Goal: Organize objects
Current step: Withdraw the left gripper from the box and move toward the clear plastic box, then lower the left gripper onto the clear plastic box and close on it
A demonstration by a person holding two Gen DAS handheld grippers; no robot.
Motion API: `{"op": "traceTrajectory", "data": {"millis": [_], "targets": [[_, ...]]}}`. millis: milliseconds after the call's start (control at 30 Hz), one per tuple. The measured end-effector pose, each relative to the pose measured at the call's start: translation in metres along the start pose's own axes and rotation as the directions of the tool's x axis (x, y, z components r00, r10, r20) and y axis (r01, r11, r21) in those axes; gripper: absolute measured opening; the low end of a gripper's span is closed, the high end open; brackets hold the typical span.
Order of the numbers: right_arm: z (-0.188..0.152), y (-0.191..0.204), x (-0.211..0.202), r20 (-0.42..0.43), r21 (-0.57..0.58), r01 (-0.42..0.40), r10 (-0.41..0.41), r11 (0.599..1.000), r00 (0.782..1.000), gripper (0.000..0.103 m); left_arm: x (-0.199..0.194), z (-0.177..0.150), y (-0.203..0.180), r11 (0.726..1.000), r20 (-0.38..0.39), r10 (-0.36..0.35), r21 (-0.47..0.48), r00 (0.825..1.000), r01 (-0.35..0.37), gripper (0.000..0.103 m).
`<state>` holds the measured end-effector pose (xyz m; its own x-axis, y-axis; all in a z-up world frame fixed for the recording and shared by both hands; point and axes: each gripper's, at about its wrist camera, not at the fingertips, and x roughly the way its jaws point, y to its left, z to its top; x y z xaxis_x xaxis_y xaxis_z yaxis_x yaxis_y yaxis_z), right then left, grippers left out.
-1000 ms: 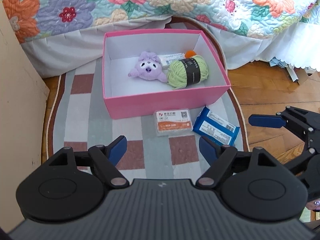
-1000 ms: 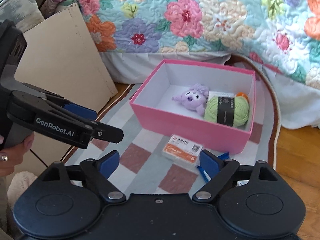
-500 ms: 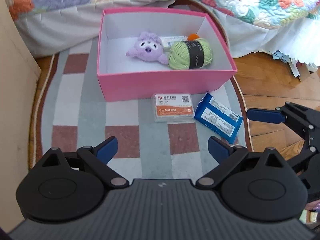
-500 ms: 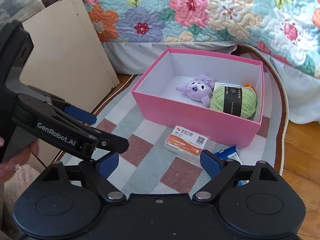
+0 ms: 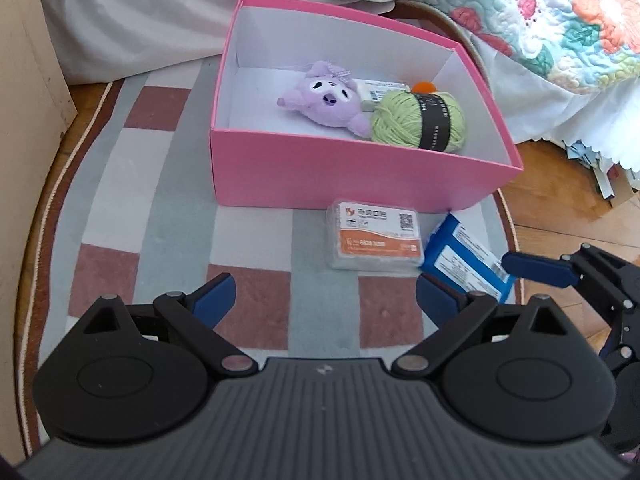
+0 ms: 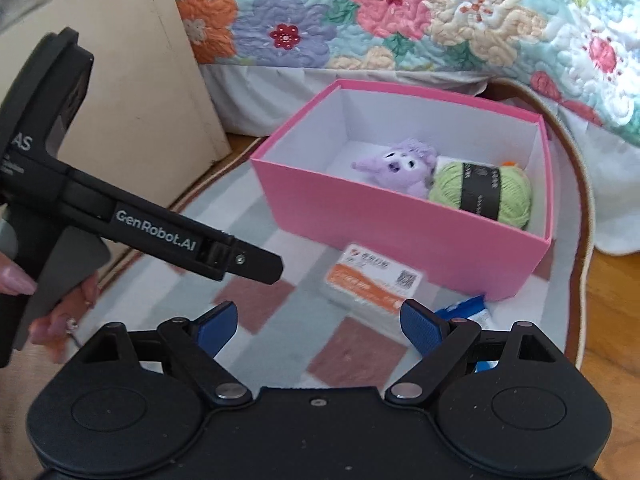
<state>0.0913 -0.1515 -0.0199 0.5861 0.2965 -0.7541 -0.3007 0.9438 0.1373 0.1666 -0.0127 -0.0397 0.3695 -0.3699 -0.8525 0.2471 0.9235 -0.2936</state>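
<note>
Left tongs [image 5: 325, 295] gape wide and empty, jaws just opened further; right tongs [image 6: 318, 322] also wide, nothing held. Orange card case [image 5: 375, 240] lies flat on the rug [image 5: 160, 208] just before the pink box [image 5: 344, 176], ahead of the left tongs, slightly right, long axis crosswise. Blue packet [image 5: 464, 258] beside it sits nearer the right tongs.

An open pink cardboard box [image 5: 344, 168] with white inside walls holds a purple plush toy [image 5: 326, 100], a green yarn ball with a black band [image 5: 420, 122] touching it, and a white packet [image 5: 380, 92] behind. Just in front lie a clear orange-labelled case [image 5: 374, 238] and a blue packet [image 5: 464, 258], side by side.
</note>
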Motion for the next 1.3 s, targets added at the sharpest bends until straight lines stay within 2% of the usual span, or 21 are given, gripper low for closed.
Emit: {"op": "traceTrajectory", "data": {"millis": [133, 200, 300, 400, 600, 667, 733, 833, 1067, 1167, 1300], "targets": [[-0.005, 0.000, 0.016, 0.016, -0.066, 0.032, -0.031, 0.997, 0.999, 0.091, 0.007, -0.003, -0.001, 0.999, -0.023, -0.031, 0.023, 0.999, 0.032, 0.098], [-0.008, 0.001, 0.021, 0.032, -0.100, 0.052, -0.049, 0.994, 0.998, 0.091, 0.007, -0.004, -0.006, 0.999, -0.009, -0.034, 0.040, 0.999, 0.035, 0.098], [-0.011, -0.001, 0.027, 0.040, -0.114, 0.040, -0.036, 0.993, 0.999, 0.091, 0.009, -0.005, -0.011, 0.998, 0.011, -0.036, 0.061, 0.999, 0.035, 0.098], [-0.014, 0.000, 0.032, 0.062, -0.126, 0.049, -0.042, 0.991, 0.997, 0.091, 0.021, -0.008, -0.007, 0.996, 0.011, -0.079, 0.038, 0.997, 0.079, 0.098], [-0.021, -0.001, 0.047, 0.059, -0.146, 0.049, -0.041, 0.988, 0.997, 0.091, 0.040, -0.010, 0.002, 0.995, 0.053, -0.095, 0.007, 0.994, 0.095, 0.098], [-0.022, -0.004, 0.054, 0.053, -0.133, 0.062, -0.055, 0.989, 0.997, 0.091, 0.044, -0.009, 0.004, 0.993, 0.067, -0.119, 0.004, 0.991, 0.119, 0.098], [-0.022, -0.008, 0.057, 0.051, -0.080, 0.078, -0.074, 0.994, 0.996, 0.091, 0.047, -0.011, 0.000, 0.995, 0.094, -0.094, 0.029, 0.991, 0.092, 0.098], [-0.024, -0.011, 0.057, 0.052, -0.028, 0.033, -0.032, 0.999, 0.998, 0.091, 0.053, -0.014, -0.007, 0.994, 0.111, -0.087, 0.075, 0.990, 0.079, 0.098], [-0.028, -0.016, 0.068, 0.021, -0.022, 0.052, -0.051, 0.998, 0.998, 0.091, 0.066, -0.010, -0.004, 0.986, 0.126, -0.164, 0.043, 0.978, 0.160, 0.096], [-0.029, -0.020, 0.074, 0.014, -0.011, 0.027, -0.027, 1.000, 1.000, 0.089, 0.068, -0.012, -0.004, 0.984, 0.153, -0.179, 0.049, 0.972, 0.173, 0.095], [-0.028, -0.023, 0.081, 0.011, 0.025, 0.041, -0.042, 0.999, 0.999, 0.088, 0.073, -0.015, -0.004, 0.980, 0.150, -0.196, 0.046, 0.969, 0.191, 0.094]]}}
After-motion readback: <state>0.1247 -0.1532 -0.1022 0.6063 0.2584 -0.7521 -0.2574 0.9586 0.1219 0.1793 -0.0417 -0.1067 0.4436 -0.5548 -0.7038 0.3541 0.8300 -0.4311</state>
